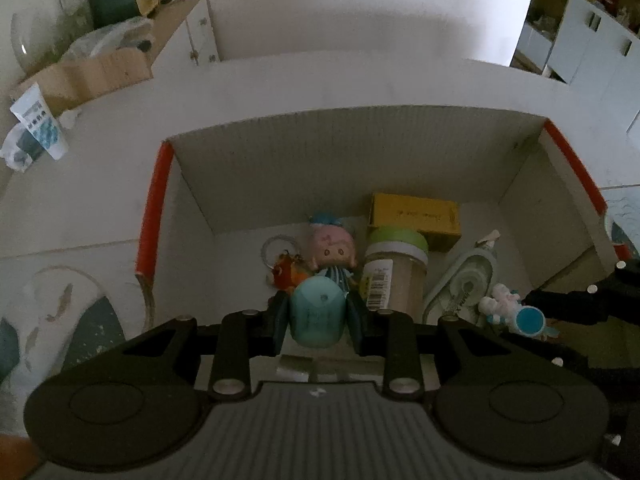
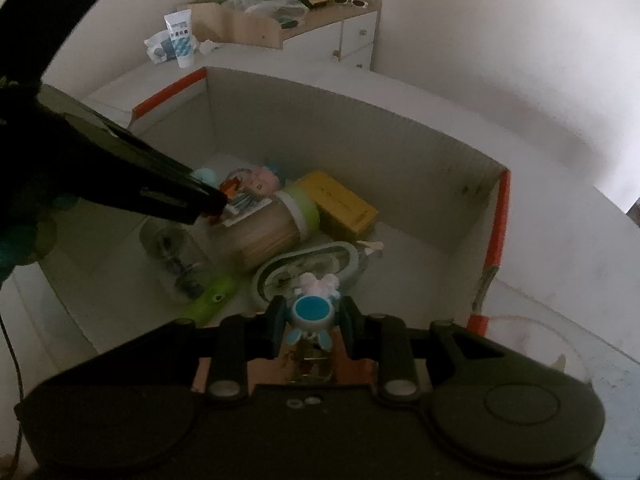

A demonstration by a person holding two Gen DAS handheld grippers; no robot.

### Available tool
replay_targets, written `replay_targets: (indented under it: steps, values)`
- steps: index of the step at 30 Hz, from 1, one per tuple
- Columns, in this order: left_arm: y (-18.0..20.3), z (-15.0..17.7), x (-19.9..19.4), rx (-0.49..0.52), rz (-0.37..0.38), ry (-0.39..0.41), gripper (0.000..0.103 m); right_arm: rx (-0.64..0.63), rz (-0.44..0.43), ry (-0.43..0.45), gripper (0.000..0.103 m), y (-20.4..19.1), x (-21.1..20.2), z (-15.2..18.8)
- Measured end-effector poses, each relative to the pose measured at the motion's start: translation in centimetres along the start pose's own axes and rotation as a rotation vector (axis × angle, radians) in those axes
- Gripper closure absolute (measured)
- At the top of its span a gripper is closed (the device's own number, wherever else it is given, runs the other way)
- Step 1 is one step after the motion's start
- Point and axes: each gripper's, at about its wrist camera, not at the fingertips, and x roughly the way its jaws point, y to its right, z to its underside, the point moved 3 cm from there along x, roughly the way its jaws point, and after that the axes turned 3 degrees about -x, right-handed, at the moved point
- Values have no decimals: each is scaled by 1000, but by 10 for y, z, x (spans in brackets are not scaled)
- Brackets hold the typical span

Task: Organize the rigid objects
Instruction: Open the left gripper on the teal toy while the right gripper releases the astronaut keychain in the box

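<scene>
My left gripper (image 1: 318,314) is shut on a teal egg-shaped object (image 1: 318,312) and holds it inside the white cardboard box (image 1: 360,148) with red edges. My right gripper (image 2: 312,322) is shut on a small blue-and-white bunny figure (image 2: 314,308), also over the box (image 2: 360,136); the figure shows in the left wrist view (image 1: 516,312) too. In the box lie a pink-haired doll (image 1: 332,248), a green-lidded jar (image 1: 396,272), a yellow box (image 1: 416,216), a correction-tape dispenser (image 1: 460,284) and an orange keychain (image 1: 286,270).
A glass item (image 2: 176,256) and a green toy (image 2: 212,300) lie in the box's near corner. A white tube (image 2: 182,40) and a wooden organizer (image 2: 240,24) stand on the table behind. A patterned mat (image 1: 60,320) lies left of the box.
</scene>
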Motion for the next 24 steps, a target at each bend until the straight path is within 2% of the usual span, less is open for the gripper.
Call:
replay_targets:
  steps: [7,15,16,18,19,20,24]
  values:
    - [4,-2,4,31,-18,-39,72,2,-14,-30,73,-2,4,1]
    - [3,1,-7,17,-12,-18,72,48,-50,2,63,3,-12,-2]
    - [4,1,-9,17,-14,-10,70,51,-51,7,62,4,-14,-2]
    - [4,4,-17,12,-9,11,54,62,-53,21,59,5,-21,-2]
    - [4,4,-21,8,-7,24,41,68,-55,28,58,6,-24,-2]
    - [5,5,-25,6,-4,39,37,75,-56,34,56,7,-27,-2]
    - [8,10,-42,8,-6,76,37,94,-59,67,53,10,-41,-3]
